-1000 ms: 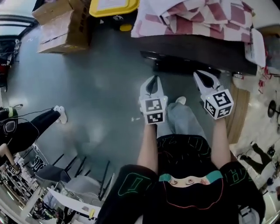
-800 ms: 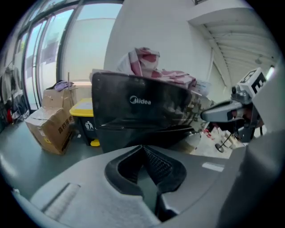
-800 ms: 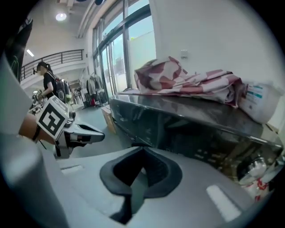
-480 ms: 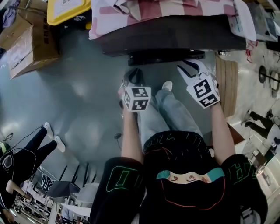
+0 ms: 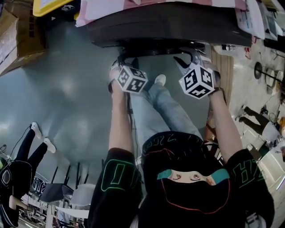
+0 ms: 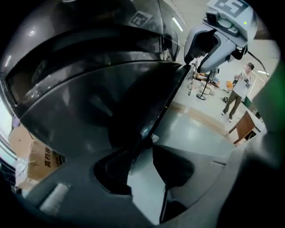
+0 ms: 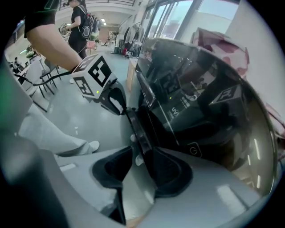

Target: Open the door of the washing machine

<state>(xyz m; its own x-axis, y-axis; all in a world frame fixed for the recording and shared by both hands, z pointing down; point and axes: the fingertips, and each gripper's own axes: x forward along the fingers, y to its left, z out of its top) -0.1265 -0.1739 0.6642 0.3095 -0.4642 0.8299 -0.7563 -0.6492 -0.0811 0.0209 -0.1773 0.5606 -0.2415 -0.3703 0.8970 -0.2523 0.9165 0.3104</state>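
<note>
The left gripper (image 5: 121, 62) is at 11 o'clock in the head view and the right gripper (image 5: 189, 61) at 1 o'clock. Both tip down onto the front of the washing machine (image 5: 169, 31), which fills 12 o'clock.

The jaws of both have just been opening and now stand spread wide. In the left gripper view the door lip (image 6: 156, 116) runs between the 2 fingers toward 1 o'clock. In the right gripper view the lip (image 7: 139, 129) runs toward 11 o'clock. Neither pair looks clamped on it.

The step in hand seems to be taking hold of that lip. Push both grippers on until the lip sits deep between the pads, then close both at once. The glossy door (image 7: 200, 111) probably offers little friction. Lift evenly and follow the hinge's arc. Beyond, at 12 o'clock, a pink checked cloth (image 5: 156, 3) lies on top and may slide.
</note>
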